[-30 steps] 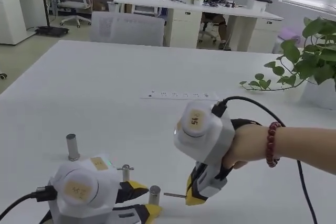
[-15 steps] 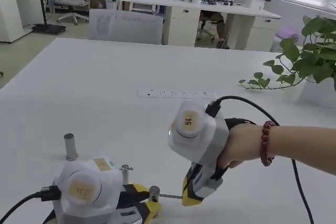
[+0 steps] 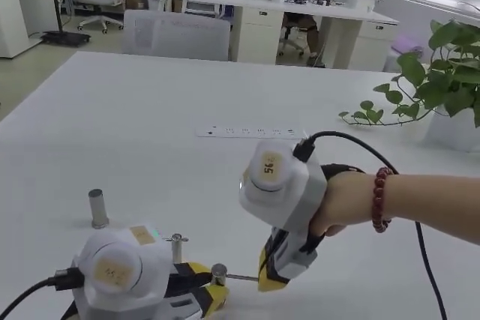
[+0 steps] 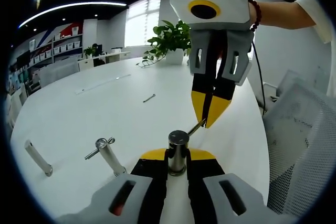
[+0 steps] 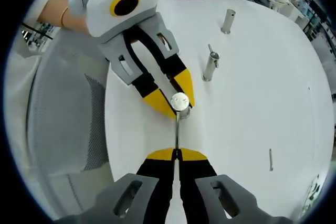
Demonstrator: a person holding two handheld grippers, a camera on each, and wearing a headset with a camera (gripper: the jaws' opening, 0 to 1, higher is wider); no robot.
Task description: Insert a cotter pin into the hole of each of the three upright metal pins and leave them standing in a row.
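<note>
Three upright metal pins stand near the table's front. The nearest pin is clamped between the jaws of my left gripper. My right gripper is shut on a cotter pin, held level with its tip touching that pin's top. The middle pin carries a cotter pin through its head. The far pin stands bare at the left.
A loose cotter pin lies on the white table. A power strip sits mid-table, with a potted plant at the right edge and a grey chair behind the far edge.
My right gripper has carried the cotter pin leftward until its tip meets the head of the pin held by my left gripper. The left gripper has stayed put.
</note>
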